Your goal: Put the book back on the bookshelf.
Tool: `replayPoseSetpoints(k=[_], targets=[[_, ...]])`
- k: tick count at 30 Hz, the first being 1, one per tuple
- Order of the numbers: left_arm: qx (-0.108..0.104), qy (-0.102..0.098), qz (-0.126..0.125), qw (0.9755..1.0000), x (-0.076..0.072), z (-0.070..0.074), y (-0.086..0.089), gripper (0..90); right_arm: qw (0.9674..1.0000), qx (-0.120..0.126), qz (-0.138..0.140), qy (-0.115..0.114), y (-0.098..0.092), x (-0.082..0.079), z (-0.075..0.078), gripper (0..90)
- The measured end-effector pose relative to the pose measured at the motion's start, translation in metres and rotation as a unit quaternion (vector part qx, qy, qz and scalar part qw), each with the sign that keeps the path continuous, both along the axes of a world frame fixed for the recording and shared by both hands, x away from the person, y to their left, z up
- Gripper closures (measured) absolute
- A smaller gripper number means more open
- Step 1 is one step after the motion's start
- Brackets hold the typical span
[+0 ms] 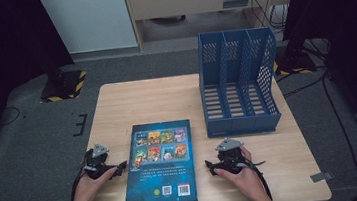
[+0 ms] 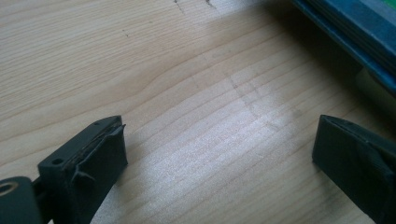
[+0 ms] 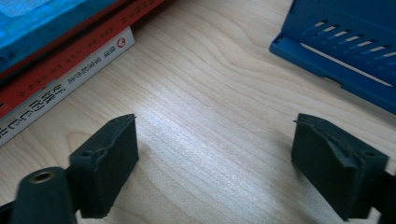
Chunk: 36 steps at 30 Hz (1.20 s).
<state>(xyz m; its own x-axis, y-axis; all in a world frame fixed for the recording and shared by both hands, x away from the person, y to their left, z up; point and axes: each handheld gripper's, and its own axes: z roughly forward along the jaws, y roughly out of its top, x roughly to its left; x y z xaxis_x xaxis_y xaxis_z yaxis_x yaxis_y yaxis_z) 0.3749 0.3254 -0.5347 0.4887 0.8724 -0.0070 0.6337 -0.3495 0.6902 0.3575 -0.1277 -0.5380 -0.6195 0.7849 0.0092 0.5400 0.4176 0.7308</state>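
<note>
Your left claw rests low on the wooden desk, just beside the left edge of the stack of books, with its jaws pointing toward that edge. In the left gripper view its two black jaws stand wide apart over bare wood, nothing between them, and the dark blue side of the stack crosses the upper right corner a little way ahead. Your right claw sits on the other side of the stack, near its right edge, jaws also turned toward it. In the right gripper view those jaws are spread wide too, with only desk grain between them; the stack lies at the upper left, where you can see a blue cover on top and a red and white spine with printed characters beneath it. The stack itself lies flat on the near half of the desk, between your two hands, its top cover dark blue with two rows of small pictures. The blue file rack, with upright perforated dividers, stands at the far right of the desk, clear of the stack and just beyond your right hand.
</note>
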Motion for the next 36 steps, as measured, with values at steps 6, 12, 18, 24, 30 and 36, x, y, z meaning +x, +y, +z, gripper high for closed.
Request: replayPoseSetpoints(k=[6, 12, 18, 24, 30, 36], targets=[[-0.024, -0.008, -0.002, 0.9997, -0.002, 0.008, 0.003, 3.6, 0.9998, 0.011, 0.013, 0.010, -0.001, 0.001, 0.000, 10.8], [-0.062, -0.025, 0.001, 0.9978, -0.019, 0.028, 0.002, 7.5, 0.9989, 0.044, 0.015, 0.004, -0.002, -0.004, 0.011, 14.6], [-0.076, -0.047, -0.035, 0.9953, -0.041, 0.047, -0.024, 8.5, 0.9930, 0.101, 0.061, -0.012, 0.015, -0.016, 0.038, 13.2], [-0.063, -0.031, -0.062, 0.9956, -0.044, 0.042, -0.042, 8.6, 0.9856, 0.128, 0.110, 0.006, 0.042, -0.017, 0.043, 11.0], [-0.053, -0.021, -0.075, 0.9955, -0.045, 0.037, -0.051, 7.6, 0.9842, 0.138, 0.106, 0.034, 0.050, -0.005, 0.032, 9.5], [-0.058, -0.010, -0.080, 0.9950, -0.041, 0.033, -0.056, 5.9, 0.9822, 0.146, 0.105, 0.052, 0.054, 0.004, 0.026, 9.0]])
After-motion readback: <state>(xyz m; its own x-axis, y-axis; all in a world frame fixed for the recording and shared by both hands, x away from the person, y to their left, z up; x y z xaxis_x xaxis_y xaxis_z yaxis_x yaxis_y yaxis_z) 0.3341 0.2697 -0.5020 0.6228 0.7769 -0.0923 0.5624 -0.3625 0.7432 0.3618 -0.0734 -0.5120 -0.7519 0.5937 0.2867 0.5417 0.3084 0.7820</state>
